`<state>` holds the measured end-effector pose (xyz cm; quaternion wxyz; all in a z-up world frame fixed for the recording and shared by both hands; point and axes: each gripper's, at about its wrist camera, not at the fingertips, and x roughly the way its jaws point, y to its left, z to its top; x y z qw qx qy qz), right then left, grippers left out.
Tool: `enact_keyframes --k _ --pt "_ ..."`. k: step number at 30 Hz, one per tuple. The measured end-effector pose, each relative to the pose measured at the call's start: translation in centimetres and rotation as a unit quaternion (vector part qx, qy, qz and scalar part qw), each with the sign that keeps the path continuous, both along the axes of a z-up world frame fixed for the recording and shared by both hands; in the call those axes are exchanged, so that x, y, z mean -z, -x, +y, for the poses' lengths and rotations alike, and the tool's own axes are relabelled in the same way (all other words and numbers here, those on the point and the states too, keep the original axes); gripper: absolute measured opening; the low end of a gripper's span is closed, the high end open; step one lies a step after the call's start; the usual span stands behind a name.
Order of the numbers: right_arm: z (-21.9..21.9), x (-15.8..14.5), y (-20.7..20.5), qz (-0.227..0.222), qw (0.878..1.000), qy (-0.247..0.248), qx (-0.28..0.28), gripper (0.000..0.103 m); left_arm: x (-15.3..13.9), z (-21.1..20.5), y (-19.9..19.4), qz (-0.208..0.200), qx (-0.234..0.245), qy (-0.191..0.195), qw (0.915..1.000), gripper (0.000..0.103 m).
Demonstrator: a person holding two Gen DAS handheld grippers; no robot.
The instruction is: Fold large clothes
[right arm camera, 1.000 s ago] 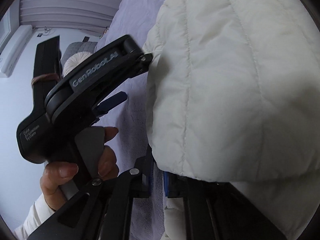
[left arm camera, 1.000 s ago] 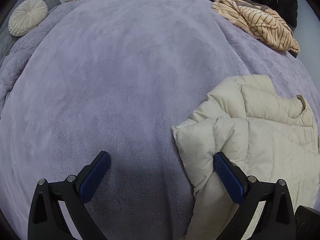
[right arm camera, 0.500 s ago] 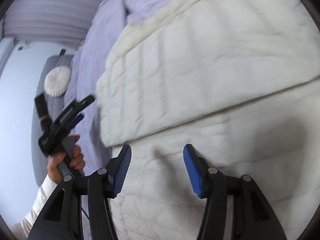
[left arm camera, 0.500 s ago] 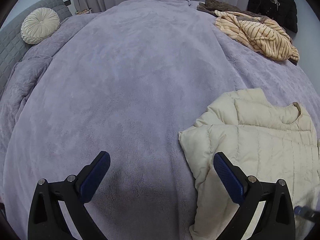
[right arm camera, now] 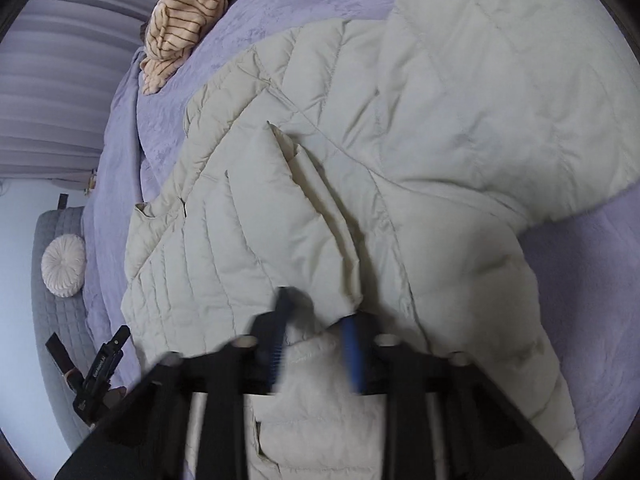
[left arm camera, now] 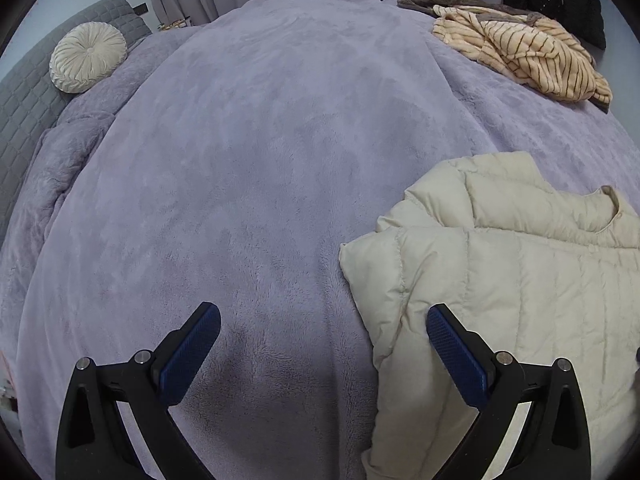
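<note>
Writing: the left gripper's black body (right arm camera: 98, 376), seen small at the lower left of the right wrist view, carries pale lettering along its side, too small to read here; no label or brand shows on the clothes
Cream puffer jacket (right arm camera: 360, 184): lies on the lilac blanket (left arm camera: 260, 152) near its edge; in the left wrist view it fills the lower right, collar (left arm camera: 612, 216) toward the far right and one quilted panel folded over the body; in the right wrist view its long axis runs from lower centre toward upper right, where a puffed sleeve or hood bulges; which of the two I cannot tell
Left gripper (left arm camera: 324, 344): fingers spread wide, nothing between them; the right finger (left arm camera: 456, 356) overlaps the jacket's near edge, contact unclear
Right gripper (right arm camera: 316, 344): blurred by motion; blue pads closing narrow on a fold of the jacket's hem
Striped garment (left arm camera: 528, 52): crumpled at the blanket's far right corner, well apart from the jacket; a brown garment (left arm camera: 444, 0) just behind it
Round pleated cushion (left arm camera: 88, 56): against the grey quilted headboard (left arm camera: 24, 100)
</note>
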<state>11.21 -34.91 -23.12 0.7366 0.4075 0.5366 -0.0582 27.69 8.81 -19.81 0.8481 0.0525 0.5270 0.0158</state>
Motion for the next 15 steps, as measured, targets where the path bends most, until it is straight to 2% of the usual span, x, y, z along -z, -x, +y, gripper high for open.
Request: enact_keyframes --k 2,6,8,11,13,15 --pt "0.3 -0.1 -0.9 -0.002 0.999 0.047 0.0 0.005 0.1 0.4 0.2 0.002 -0.006 -0.005 1.0 0.103" --pt "-1.1 -1.8 -0.7 0.027 0.995 0.096 -0.001 0.006 -1.4 2.0 0.9 0.003 -0.008 0.034 0.9994 0.103" --pt "-1.0 -3.5 0.2 0.007 0.994 0.11 -0.014 0.006 -2.3 1.8 1.2 -0.002 0.002 0.04 0.9992 0.103" --pt "0.1 -6.2 -0.1 -0.049 0.986 0.15 -0.055 0.006 -3.0 0.4 1.2 -0.007 0.017 0.044 0.9989 0.103" --pt "1.1 -6.5 -1.9 -0.069 0.982 0.154 -0.085 0.006 -2.1 -0.8 0.9 0.0 0.015 0.035 0.9993 0.103" --pt "1.5 -5.7 -3.4 -0.069 0.981 0.147 -0.103 0.006 -0.1 -1.4 0.7 0.018 0.006 0.026 0.9995 0.103"
